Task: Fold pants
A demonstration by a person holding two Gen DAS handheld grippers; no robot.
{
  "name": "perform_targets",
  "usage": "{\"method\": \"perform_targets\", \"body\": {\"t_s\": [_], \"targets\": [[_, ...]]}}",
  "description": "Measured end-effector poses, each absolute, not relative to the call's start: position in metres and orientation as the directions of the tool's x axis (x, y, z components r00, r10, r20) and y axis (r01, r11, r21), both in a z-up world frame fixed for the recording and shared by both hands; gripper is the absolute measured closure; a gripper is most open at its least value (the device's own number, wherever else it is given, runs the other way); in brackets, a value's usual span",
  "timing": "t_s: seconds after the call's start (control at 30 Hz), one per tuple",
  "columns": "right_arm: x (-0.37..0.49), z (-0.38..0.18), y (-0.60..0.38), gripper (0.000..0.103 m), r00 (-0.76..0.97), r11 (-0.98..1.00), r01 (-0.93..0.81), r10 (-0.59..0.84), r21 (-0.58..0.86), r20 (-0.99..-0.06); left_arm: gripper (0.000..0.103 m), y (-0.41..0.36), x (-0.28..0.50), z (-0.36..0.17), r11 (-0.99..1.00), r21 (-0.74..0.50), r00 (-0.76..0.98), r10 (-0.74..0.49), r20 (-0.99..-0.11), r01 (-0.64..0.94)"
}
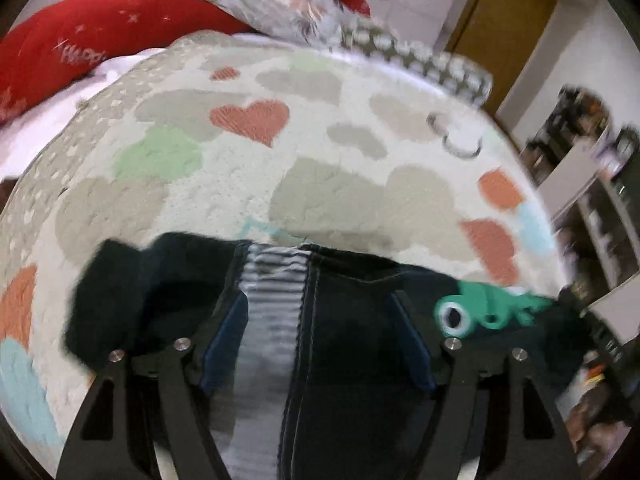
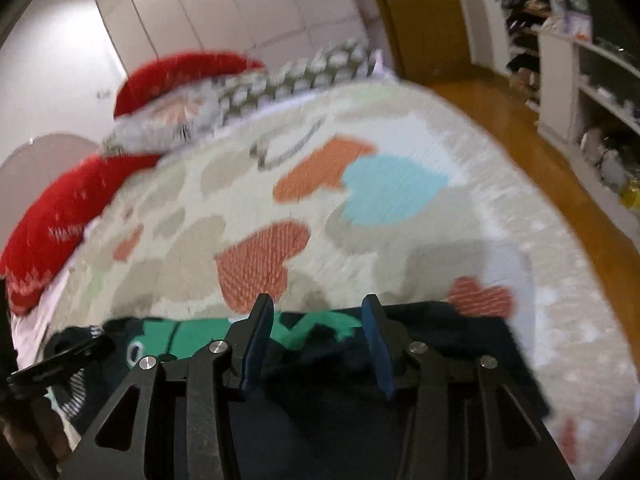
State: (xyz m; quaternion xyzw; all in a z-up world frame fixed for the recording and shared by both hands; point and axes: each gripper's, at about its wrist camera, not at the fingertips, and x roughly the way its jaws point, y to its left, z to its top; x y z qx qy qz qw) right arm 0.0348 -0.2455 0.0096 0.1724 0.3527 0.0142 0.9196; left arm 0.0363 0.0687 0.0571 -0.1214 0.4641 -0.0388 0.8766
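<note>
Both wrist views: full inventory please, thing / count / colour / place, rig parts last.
pants: one, dark navy with a grey-white ribbed waistband and a green print, near edge of the bed, under both grippers
bedspread: one, cream with beige, coral, green and light blue hearts, covers the bed
red pillows: two, red with white pattern, far end of the bed
grey patterned pillow: one, grey, lies on the red ones
checked blanket: one, olive and white, far edge of the bed
door: one, brown wood, beyond the bed
shelves: one unit, white, cluttered, right wall
floor: wood, right of the bed
left gripper: black, blue fingers apart, over the waistband
right gripper: black, blue fingers apart, cloth between them
</note>
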Motion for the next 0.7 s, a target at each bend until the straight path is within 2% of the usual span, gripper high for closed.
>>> {"method": "perform_targets", "body": {"t_s": [0.1,0.17,0.2,0.27,0.33,0.4,0.47,0.6,0.67,0.7], "targets": [[0.005,0.021,-0.253,0.053,0.773,0.933,0.059,0.182,0.354,-0.608,0.032,0.100,0.020,0.058,0.944,-0.290,0.593,-0.144,-0.792,-0.158],[-0.008,0.017,-0.252,0.053,0.770,0.936,0.039,0.195,0.349,-0.608,0.032,0.121,0.015,0.041,0.910,-0.356,0.567,-0.183,-0.803,-0.210],[-0.012,0.010,-0.252,0.051,0.762,0.939,0.044,0.188,0.340,-0.620,0.032,0.123,0.015,0.036,0.906,-0.367,0.562,-0.195,-0.804,-0.211],[-0.012,-0.008,-0.257,0.053,0.733,0.937,0.082,0.174,0.339,-0.658,0.032,0.112,0.013,0.039,0.935,-0.307,0.565,-0.157,-0.810,-0.180],[-0.017,-0.021,-0.274,0.056,0.742,0.887,0.108,0.228,0.448,-0.630,0.032,0.103,0.010,0.046,0.948,-0.271,0.562,-0.134,-0.816,-0.168],[-0.026,-0.013,-0.282,0.056,0.754,0.853,0.137,0.240,0.504,-0.612,0.032,0.100,0.003,0.056,0.933,-0.326,0.579,-0.185,-0.794,-0.150],[-0.036,0.001,-0.281,0.053,0.775,0.861,0.131,0.220,0.492,-0.592,0.032,0.094,-0.006,0.064,0.930,-0.348,0.602,-0.210,-0.771,-0.122],[-0.055,0.018,-0.260,0.051,0.796,0.918,0.112,0.146,0.380,-0.587,0.025,0.076,-0.019,0.052,0.964,-0.247,0.610,-0.139,-0.780,-0.097],[-0.062,0.012,-0.249,0.045,0.783,0.939,0.114,0.116,0.324,-0.611,0.025,0.063,-0.023,0.033,0.987,-0.141,0.587,-0.066,-0.807,-0.083],[-0.060,0.007,-0.246,0.042,0.773,0.946,0.119,0.103,0.303,-0.626,0.025,0.052,-0.026,0.025,0.997,-0.041,0.582,0.002,-0.813,-0.059]]}}
